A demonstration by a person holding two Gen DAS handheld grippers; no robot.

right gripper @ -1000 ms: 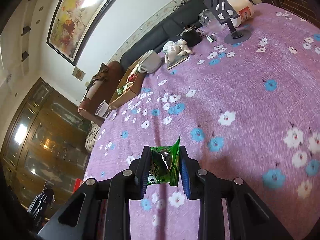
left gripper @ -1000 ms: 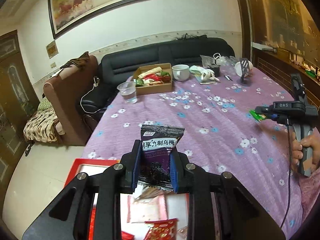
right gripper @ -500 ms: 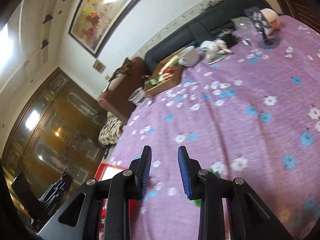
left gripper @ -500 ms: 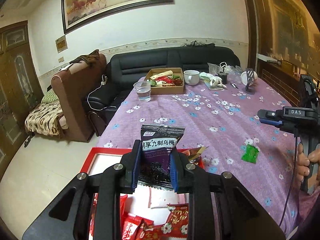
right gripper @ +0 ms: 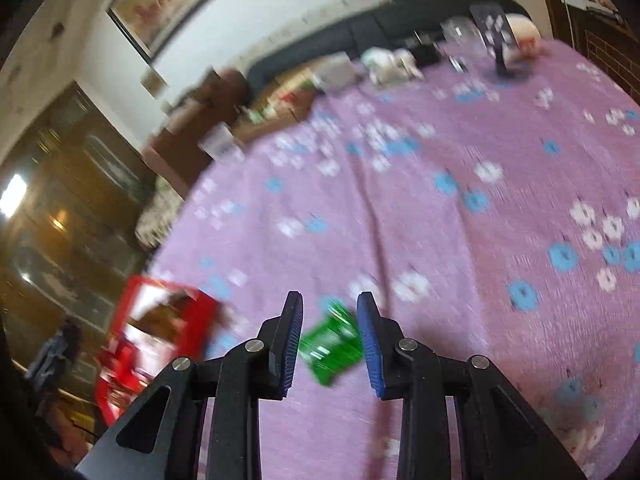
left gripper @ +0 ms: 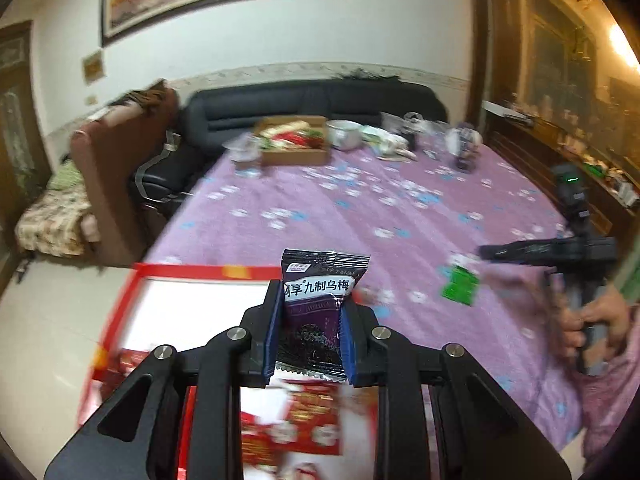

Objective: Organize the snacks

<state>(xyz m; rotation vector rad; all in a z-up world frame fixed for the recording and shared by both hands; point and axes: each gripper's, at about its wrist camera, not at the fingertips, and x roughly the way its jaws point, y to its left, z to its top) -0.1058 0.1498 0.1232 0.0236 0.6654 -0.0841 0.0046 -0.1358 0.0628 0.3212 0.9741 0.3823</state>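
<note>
I am holding a dark purple plum packet (left gripper: 322,312) upright in my left gripper (left gripper: 308,320), the two blue pads pinching it across its lower half so the printed top sticks up above them. I am hanging it over the red tray (left gripper: 120,308), which is sitting at the near left corner of the table (left gripper: 360,208), partly overhanging the near edge, with red snack wrappers (left gripper: 296,428) already lying in it below my fingers. My right gripper (right gripper: 329,336) is standing with its fingers spread wide and gripping nothing; a green packet (right gripper: 332,344) is lying flat on the purple flowered cloth, showing between the two open pads. Whether the pads are touching it I cannot tell through the blur. In the left view that green packet (left gripper: 460,289) is lying near the table's near right part, just under the right gripper's tips.

I am judging the step in hand as sorting loose packets into the tray: the plum packet is being carried in, the green one is waiting on the cloth. The next move is calling for my left fingers to open over a bare patch of the tray, and my right to close on the green packet if it belongs there too.

Farther off, a cardboard box (left gripper: 294,146) of mixed snacks is sitting by the far edge, with a clear cup (left gripper: 245,152) to its left and a white bowl (left gripper: 344,139) to its right.
</note>
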